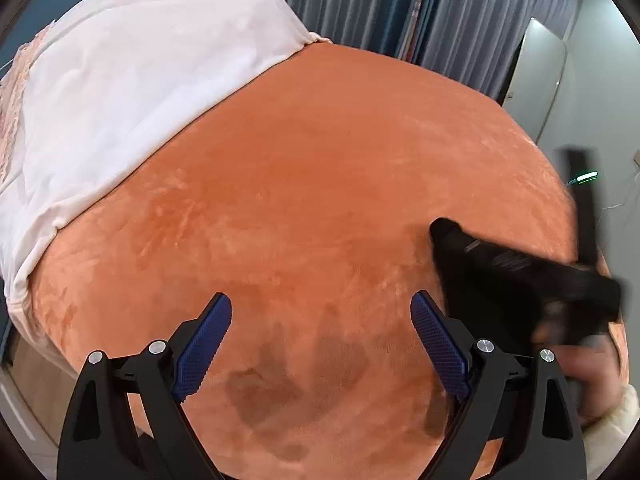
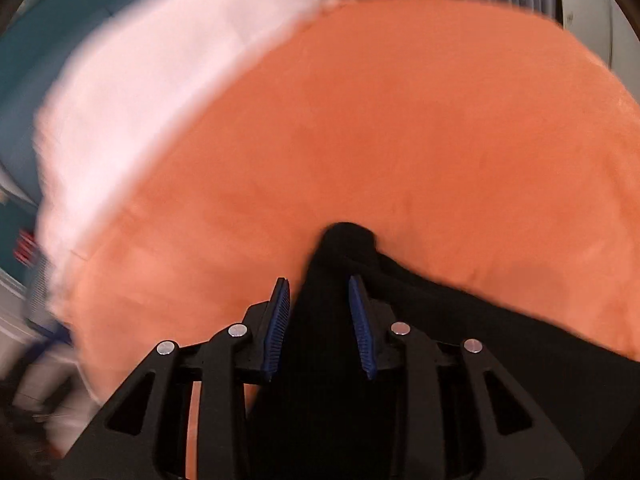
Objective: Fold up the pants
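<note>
**Black pants bunched in the right tool, left tool empty over the bed**

Over on the far left of the left wrist view, a white sheet (image 1: pixel 132 92) covers the far part of the bed, with a bit of peach lace trim along its left edge. Everything nearer is a fuzzy orange blanket (image 1: pixel 304 184) that fills most of the picture, with a few darker brushed patches low down near the camera. Grey curtains (image 1: pixel 440 12) hang behind the bed.

The left tool (image 1: pixel 322 344) hangs over bare orange blanket with its blue pads (image 1: pixel 204 344) spread wide apart and nothing between them.

Moving right in that same view, the right tool (image 1: pixel 520 280) comes in from the right edge as a dark, motion-smeared shape, with a hand (image 1: pixel 592 376) and a pale cuff just below it. A small green light glows beside it.

From the right wrist view it's all pretty blurred, but the important bit is clear enough: the black pants (image 2: pixel 320 320) sit between the right tool's blue pads (image 2: pixel 276 328), which stand fairly close together and look clamped on a bunched-up fold. A knob of black fabric pokes out past the fingertips, and the rest trails off to the lower right across the orange blanket. The white sheet shows as a smear at upper left.
</note>
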